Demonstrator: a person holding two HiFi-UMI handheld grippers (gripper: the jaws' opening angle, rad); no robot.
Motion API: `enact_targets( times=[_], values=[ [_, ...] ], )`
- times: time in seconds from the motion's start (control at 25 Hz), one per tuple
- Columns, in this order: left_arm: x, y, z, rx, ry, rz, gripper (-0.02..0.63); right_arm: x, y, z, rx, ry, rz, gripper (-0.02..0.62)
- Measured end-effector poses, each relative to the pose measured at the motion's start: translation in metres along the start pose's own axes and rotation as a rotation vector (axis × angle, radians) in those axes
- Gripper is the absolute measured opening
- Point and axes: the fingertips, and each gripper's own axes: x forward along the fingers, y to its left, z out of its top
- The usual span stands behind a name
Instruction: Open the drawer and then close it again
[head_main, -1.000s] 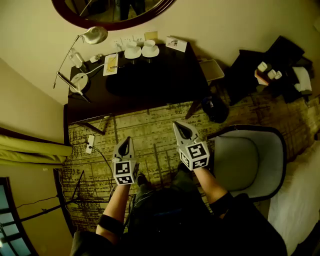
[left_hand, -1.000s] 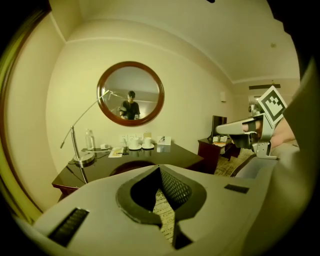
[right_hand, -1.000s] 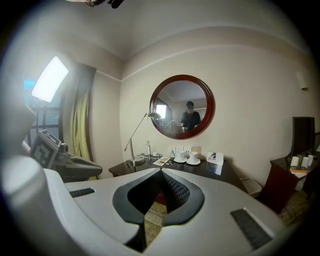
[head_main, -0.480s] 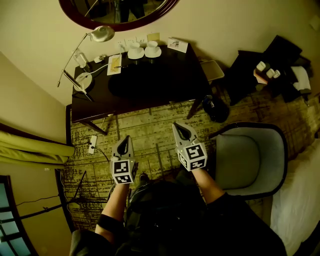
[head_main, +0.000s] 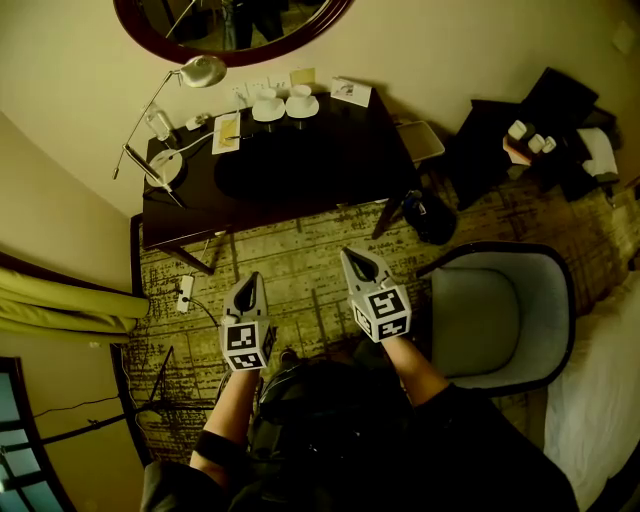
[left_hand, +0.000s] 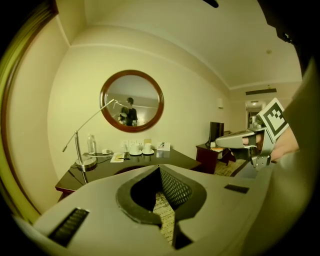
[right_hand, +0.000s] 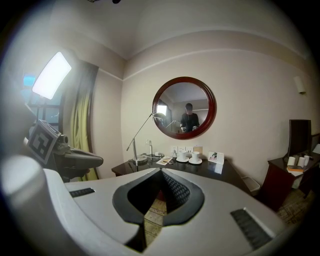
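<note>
Barely shifted since a second ago: left gripper (head_main: 250, 282) and right gripper (head_main: 350, 258). Jaws on both closed tight, nothing between them. Both hover over patterned carpet (head_main: 300, 250), short of the dark desk (head_main: 320, 170) near edge. Drawer not discernible there. Cups (head_main: 284, 100) at far edge.

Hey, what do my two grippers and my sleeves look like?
The left gripper and right gripper are pale grey, tapering to a point, with dark teardrop recesses. Each carries a white cube with black square markers. The sleeves are dark.
</note>
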Motion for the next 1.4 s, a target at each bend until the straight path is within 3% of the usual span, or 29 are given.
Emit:
enact_targets(
  times=[0.48,0.72,0.92,1.2,1.4],
  values=[
    [0.012,0.000,0.002,0.015,-0.001,-0.044,0.004,0.005,-0.002,-0.001,0.014,0.004,-0.026,0.005],
    [0.024,-0.003,0.007,0.031,0.001,-0.064,0.004,0.007,-0.020,0.000,0.048,-0.004,-0.085,0.028],
    [0.035,-0.007,0.000,0.055,0.025,-0.086,0.004,0.020,-0.038,-0.031,0.215,0.022,-0.120,0.054],
    [0.067,-0.036,-0.023,0.096,0.084,-0.128,0.004,0.055,-0.085,-0.110,0.474,0.079,-0.141,0.140],
    [0.106,-0.058,-0.049,0.128,0.116,-0.147,0.004,0.093,-0.124,-0.163,0.646,0.059,-0.157,0.154]
  ],
)
